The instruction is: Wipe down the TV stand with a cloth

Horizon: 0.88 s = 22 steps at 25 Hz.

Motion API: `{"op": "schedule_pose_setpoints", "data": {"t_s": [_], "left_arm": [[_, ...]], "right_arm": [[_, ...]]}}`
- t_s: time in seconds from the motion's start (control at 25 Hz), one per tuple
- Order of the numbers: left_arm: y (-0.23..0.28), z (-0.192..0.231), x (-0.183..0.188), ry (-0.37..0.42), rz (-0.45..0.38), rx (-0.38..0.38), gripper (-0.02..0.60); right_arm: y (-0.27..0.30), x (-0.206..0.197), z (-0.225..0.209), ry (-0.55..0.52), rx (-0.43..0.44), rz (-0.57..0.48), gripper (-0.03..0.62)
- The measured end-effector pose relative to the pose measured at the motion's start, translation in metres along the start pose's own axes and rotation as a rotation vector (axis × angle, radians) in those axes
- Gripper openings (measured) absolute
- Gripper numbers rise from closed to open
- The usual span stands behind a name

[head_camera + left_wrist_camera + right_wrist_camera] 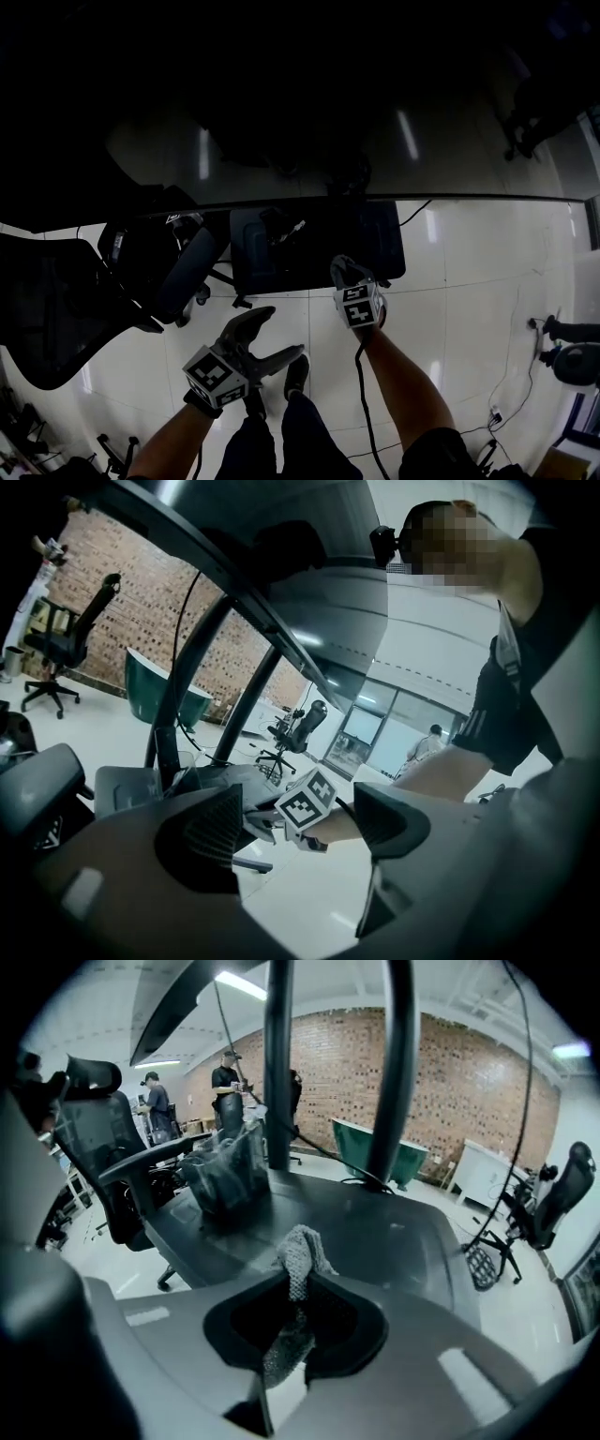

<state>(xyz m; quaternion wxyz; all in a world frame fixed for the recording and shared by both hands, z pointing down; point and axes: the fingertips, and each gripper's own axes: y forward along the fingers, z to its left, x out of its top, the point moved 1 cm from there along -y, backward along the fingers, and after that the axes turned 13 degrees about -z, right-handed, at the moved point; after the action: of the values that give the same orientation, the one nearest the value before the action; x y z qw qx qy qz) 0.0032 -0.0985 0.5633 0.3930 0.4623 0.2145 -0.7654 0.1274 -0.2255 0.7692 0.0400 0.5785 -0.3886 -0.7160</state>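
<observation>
The right tool [345, 273] is clamped on a grey knitted cloth [298, 1252], which pokes up between its jaws at the near edge of the TV stand [394, 1232]. The left tool [275, 337] gapes wide with nothing in it, above the pale floor [469, 281] in front of that edge. An office chair [178, 272] stands by the stand's left edge.

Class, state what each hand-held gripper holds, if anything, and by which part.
The right hand-held gripper pinches the cloth along a bunched strip, with one end poking past the jaws. The left hand-held gripper is open and empty.
</observation>
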Motion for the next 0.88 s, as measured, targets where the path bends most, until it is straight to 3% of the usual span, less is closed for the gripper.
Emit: {"op": "schedule_pose_setpoints", "data": {"t_s": [0.4,0.56,0.68,0.88], "left_arm": [[0.039,-0.024,0.001,0.024,0.030,-0.067,0.399],[0.042,-0.019,-0.002,0.030,0.036,-0.072,0.399],[0.044,-0.015,0.003,0.022,0.035,-0.055,0.399],[0.044,-0.011,0.003,0.008,0.037,-0.042,0.397]], "right_arm": [[-0.044,-0.030,-0.114,0.055,-0.193,0.062,0.048],[-0.050,-0.034,-0.130,0.070,-0.210,0.078,0.048],[-0.042,-0.009,-0.122,0.079,-0.158,-0.009,0.048],[0.010,0.058,-0.056,0.051,0.064,-0.092,0.048]]}}
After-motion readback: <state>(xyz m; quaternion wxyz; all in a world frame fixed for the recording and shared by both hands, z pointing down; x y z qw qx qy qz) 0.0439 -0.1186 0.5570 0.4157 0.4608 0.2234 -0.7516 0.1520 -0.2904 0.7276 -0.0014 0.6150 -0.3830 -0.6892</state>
